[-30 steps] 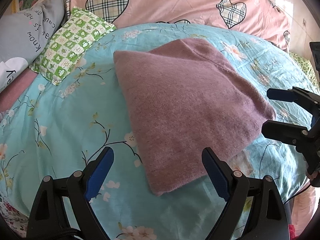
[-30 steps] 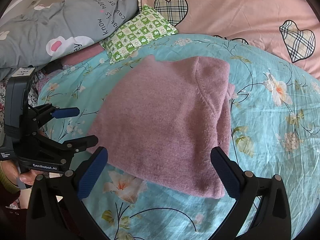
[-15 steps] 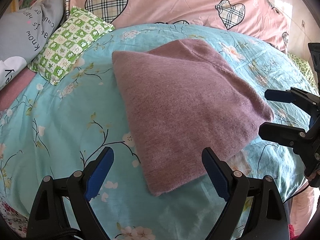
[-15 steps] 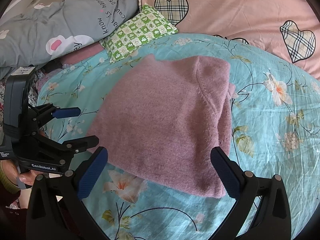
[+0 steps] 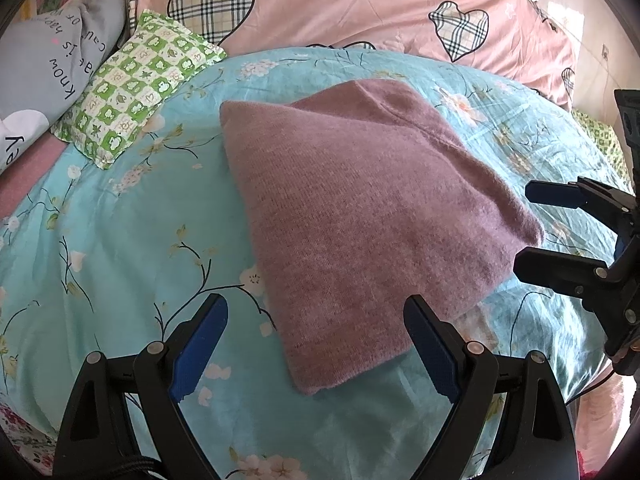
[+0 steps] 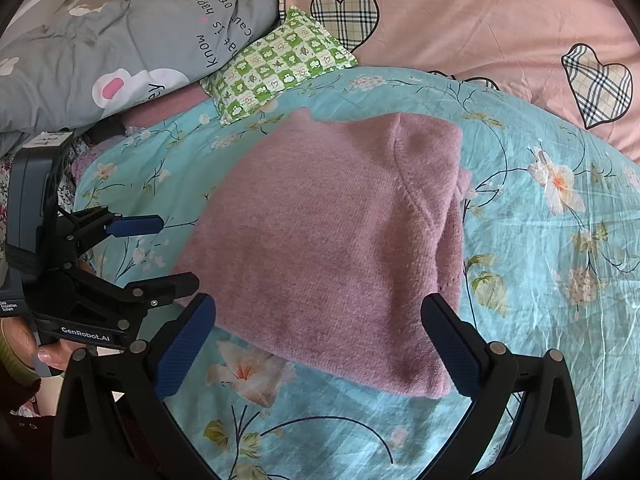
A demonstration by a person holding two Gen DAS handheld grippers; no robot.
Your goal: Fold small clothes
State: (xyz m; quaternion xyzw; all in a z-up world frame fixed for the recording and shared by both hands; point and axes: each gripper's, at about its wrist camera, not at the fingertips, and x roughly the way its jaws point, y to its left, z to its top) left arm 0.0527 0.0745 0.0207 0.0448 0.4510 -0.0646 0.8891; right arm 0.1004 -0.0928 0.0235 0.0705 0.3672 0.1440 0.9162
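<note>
A mauve knitted sweater (image 5: 360, 208) lies folded into a compact rectangle on the turquoise floral bedspread (image 5: 120, 240); it also shows in the right wrist view (image 6: 332, 248). My left gripper (image 5: 316, 344) is open and empty, hovering above the sweater's near corner. My right gripper (image 6: 320, 344) is open and empty, just above the sweater's near edge. Each gripper appears in the other's view, the right gripper (image 5: 532, 226) at the sweater's right side and the left gripper (image 6: 172, 252) at its left side. Neither touches the cloth.
A green checked small pillow (image 5: 136, 84) lies behind the sweater to the left. A pink quilt with plaid hearts (image 5: 340, 4) runs along the back. A grey printed pillow (image 6: 120, 56) sits at the far left.
Both grippers stay open and have hardly moved. The left wrist view has drifted slightly, so the sweater sits a little lower and to the left.
</note>
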